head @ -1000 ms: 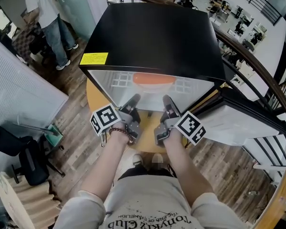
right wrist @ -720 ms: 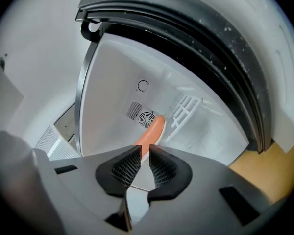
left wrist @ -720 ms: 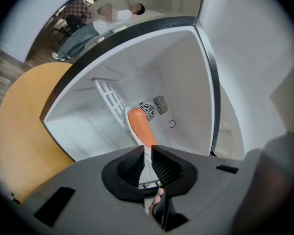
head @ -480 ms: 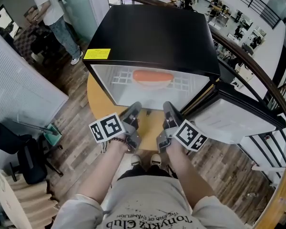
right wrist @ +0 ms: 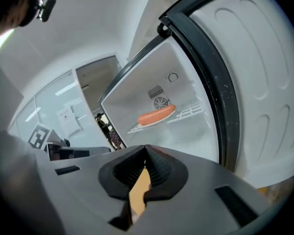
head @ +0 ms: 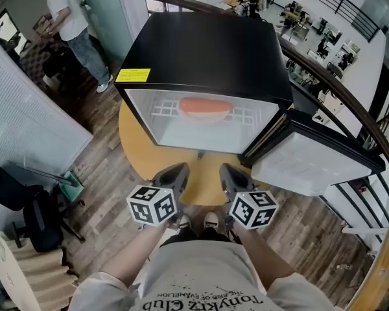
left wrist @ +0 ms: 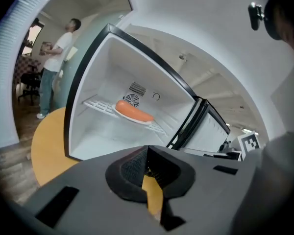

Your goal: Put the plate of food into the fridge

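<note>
The black mini fridge [head: 207, 50] stands open on a round yellow table [head: 135, 149]. Its door [head: 311, 164] is swung out to the right. Inside, a white plate with an orange-red sausage [head: 205, 107] rests on the wire shelf [head: 248, 116]; the same plate of food [left wrist: 134, 113] [right wrist: 156, 115] shows in both gripper views. My left gripper [head: 175, 172] [left wrist: 146, 153] and right gripper [head: 228, 172] [right wrist: 146, 153] hover side by side over the table's near edge, well short of the fridge opening. Both are shut with nothing held.
A person [head: 68, 18] stands at the far left beyond the fridge. A curved railing [head: 350, 102] runs along the right behind the open door. An office chair [head: 26, 219] sits on the wooden floor at the lower left.
Both grippers have drawn back from the fridge opening toward my body. The plate of food has stayed on the shelf, and the door is still open.
</note>
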Available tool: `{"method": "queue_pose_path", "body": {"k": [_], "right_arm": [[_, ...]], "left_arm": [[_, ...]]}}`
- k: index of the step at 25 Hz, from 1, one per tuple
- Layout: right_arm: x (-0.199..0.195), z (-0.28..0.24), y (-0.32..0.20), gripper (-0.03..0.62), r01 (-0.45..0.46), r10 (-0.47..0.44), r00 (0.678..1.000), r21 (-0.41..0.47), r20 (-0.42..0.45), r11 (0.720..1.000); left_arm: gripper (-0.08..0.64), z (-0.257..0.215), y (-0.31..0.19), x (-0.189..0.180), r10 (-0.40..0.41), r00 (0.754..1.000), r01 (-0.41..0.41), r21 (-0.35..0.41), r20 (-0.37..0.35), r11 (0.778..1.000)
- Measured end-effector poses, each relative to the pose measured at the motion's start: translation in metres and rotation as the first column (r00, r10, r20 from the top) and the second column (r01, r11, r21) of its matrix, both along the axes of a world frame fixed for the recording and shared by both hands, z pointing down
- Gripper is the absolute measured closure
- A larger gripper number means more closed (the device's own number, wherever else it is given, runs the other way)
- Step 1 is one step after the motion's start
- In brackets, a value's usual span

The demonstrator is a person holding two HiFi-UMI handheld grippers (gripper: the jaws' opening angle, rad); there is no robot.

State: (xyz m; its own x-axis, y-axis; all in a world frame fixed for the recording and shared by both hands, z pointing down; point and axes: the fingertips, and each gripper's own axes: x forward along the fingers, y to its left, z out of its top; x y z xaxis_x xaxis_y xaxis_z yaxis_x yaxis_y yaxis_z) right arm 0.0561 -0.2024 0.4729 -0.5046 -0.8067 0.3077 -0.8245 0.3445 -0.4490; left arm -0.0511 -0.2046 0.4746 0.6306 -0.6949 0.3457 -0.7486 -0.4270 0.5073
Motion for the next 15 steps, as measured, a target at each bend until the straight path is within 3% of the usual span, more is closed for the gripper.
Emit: {"method": "queue_pose_path", "body": {"k": [5,9,15], "right_arm": [[-0.005,0.013,0.026,0.566,0.056,-0.058,0.993,-0.017,-0.101,0.998],[-0.007,0.023,0.043,0.566,0.065,-0.069,0.990,-0.034,-0.123,0.997],[-0.018,0.038,0.063,0.566,0.102,-0.111,0.986,-0.076,-0.125,0.992]], "left_arm": [[0.535,0.012,0.029,0.001,-0.002,0.996,-0.002,0.042,0.091,0.999],[0.535,0.028,0.049,0.008,0.008,0.990,-0.015,0.048,0.142,0.999],[0.535,0.042,0.059,0.003,-0.030,0.986,0.024,0.039,0.163,0.999]]}}
